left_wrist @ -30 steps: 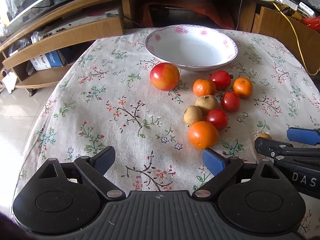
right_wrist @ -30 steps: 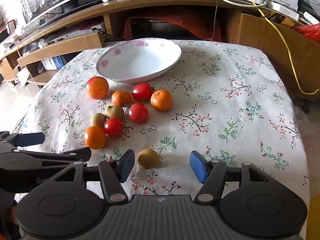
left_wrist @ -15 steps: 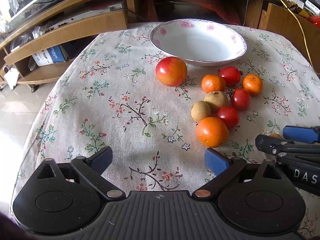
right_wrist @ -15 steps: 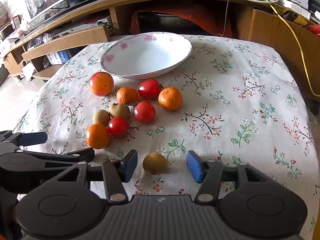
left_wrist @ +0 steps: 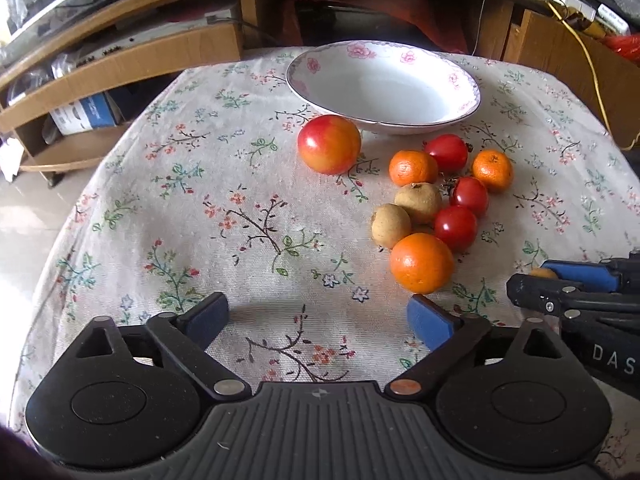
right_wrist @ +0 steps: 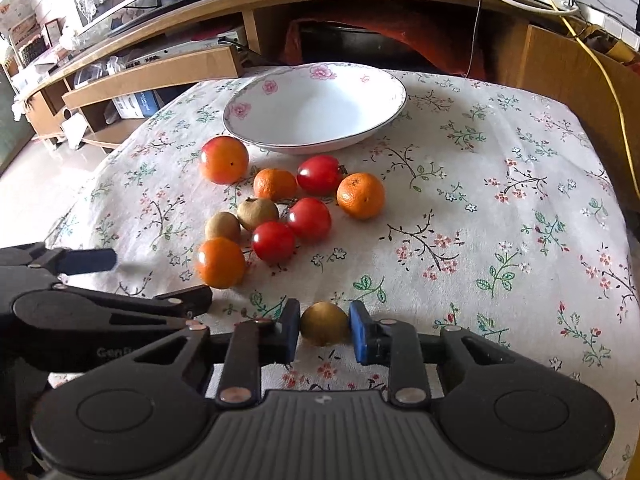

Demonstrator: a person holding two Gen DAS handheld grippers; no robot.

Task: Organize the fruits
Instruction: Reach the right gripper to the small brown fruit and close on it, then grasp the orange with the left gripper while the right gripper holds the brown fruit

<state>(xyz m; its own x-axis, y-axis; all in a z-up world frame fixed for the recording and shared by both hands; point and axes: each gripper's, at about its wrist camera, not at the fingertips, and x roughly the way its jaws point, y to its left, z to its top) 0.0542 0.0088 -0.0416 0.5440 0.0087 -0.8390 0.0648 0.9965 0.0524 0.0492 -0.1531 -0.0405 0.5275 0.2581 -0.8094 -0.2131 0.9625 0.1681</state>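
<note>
Two blue pads of the right tool (right_wrist: 324, 330) pinch a small brown longan (right_wrist: 324, 323) low on the floral-clothed bench (right_wrist: 500, 200). At the longan's eleven o'clock lies a cluster of oranges, red tomatoes and two more brown fruits, its nearest orange (right_wrist: 220, 263) close to the left tool's finger. Beyond, at twelve o'clock, stands an empty white bowl (right_wrist: 316, 112) with pink flowers on its rim. From its own camera the left tool (left_wrist: 318, 314) hangs unclenched over bare cloth, jaws closing slightly, nothing between them, an orange (left_wrist: 422, 263) just past its right pad.
</note>
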